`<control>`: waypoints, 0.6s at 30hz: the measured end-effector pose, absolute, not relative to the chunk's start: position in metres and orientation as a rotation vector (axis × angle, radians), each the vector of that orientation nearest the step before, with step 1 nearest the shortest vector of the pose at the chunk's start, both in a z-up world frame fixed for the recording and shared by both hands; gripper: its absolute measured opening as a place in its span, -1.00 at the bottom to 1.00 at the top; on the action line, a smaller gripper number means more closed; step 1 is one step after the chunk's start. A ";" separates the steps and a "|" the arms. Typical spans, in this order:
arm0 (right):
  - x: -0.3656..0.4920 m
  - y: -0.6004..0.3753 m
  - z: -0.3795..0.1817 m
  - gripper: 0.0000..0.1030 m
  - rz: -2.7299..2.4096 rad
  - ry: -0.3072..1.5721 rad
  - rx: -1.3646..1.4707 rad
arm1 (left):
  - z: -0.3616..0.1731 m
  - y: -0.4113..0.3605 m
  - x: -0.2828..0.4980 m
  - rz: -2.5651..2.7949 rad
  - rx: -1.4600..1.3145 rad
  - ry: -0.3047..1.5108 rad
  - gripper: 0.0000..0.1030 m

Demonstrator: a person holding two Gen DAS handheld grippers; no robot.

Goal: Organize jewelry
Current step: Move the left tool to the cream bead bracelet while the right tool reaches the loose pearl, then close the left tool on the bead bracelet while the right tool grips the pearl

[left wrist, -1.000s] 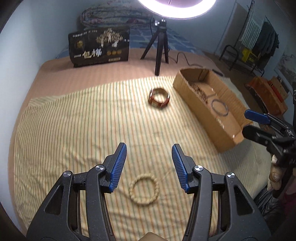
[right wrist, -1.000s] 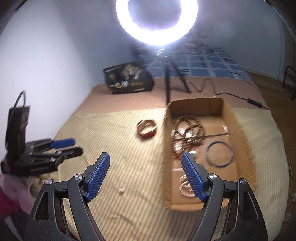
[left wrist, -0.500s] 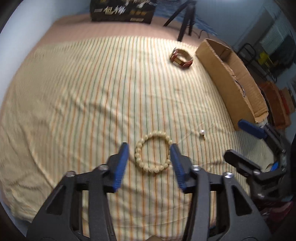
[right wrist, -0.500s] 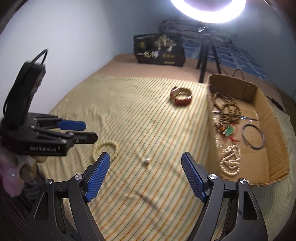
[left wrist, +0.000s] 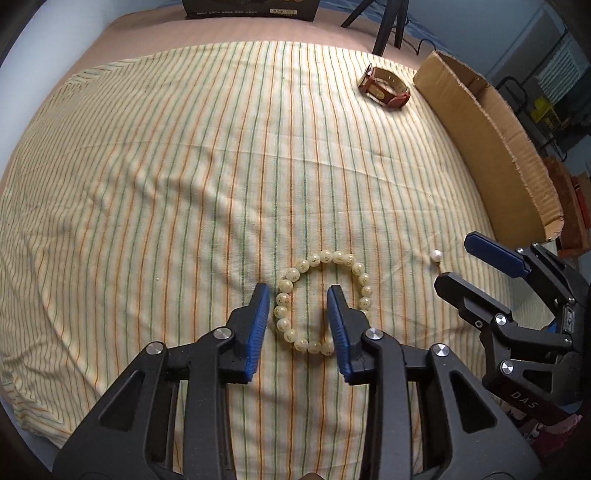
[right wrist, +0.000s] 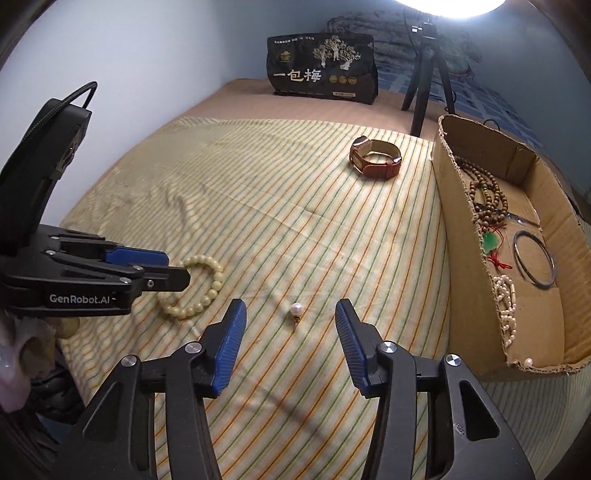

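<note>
Pale blue wall (right wrist: 155,55), ring light (right wrist: 448,7) (glaring)

Hidden and cut off

The brown cardboard box (left wrist: 491,140) hides its contents behind its near wall in the left wrist view; the bright ring light (right wrist: 450,5) and black printed package (left wrist: 251,9) are cropped by the top edges.

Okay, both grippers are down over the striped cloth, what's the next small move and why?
Probably close the left gripper on the near left side of the bead bracelet. Its jaws have just been closing; they straddle that side of the loop, one pad inside the ring, with gaps showing. The right gripper brackets the loose pearl.
</note>
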State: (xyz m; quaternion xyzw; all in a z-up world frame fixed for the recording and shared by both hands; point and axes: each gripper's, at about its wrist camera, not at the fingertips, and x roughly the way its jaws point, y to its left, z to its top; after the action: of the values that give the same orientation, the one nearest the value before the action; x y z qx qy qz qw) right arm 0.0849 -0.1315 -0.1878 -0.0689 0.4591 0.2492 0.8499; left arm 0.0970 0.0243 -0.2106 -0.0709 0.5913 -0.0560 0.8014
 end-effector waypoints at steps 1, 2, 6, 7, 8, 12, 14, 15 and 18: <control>0.084 -0.130 -0.189 -0.06 0.524 0.969 -0.146 | -0.213 0.023 0.098 -0.117 -0.146 1.271 -0.42; 0.086 -0.129 -0.191 -0.10 0.522 0.972 -0.147 | -0.215 0.023 0.099 -0.114 -0.143 1.270 -0.45; 0.090 -0.127 -0.196 -0.21 0.514 0.984 -0.150 | -0.217 0.021 0.102 -0.111 -0.135 1.258 -0.49; 0.090 -0.127 -0.197 -0.22 0.513 0.985 -0.151 | -0.218 0.020 0.103 -0.111 -0.132 1.254 -0.49; 0.090 -0.127 -0.199 -0.23 0.511 0.986 -0.152 | -0.219 0.020 0.103 -0.111 -0.129 1.250 -0.50; 0.094 -0.125 -0.207 -0.42 0.506 0.999 -0.167 | -0.220 0.016 0.108 -0.111 -0.116 1.243 -0.55; 0.094 -0.124 -0.208 -0.46 0.511 0.991 -0.177 | -0.220 0.017 0.108 -0.108 -0.116 1.240 -0.64; 0.093 -0.123 -0.208 -0.50 0.516 0.987 -0.185 | -0.220 0.018 0.110 -0.107 -0.120 1.240 -0.70; 0.092 -0.120 -0.208 -0.74 0.529 0.982 -0.198 | -0.219 0.021 0.109 -0.107 -0.130 1.239 -0.81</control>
State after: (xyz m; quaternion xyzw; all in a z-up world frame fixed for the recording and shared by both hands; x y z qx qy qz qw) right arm 0.0920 -0.1200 -0.2079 -0.0940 0.4651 0.2505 0.8439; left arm 0.1095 0.0211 -0.2192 -0.0609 0.5801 -0.0500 0.8107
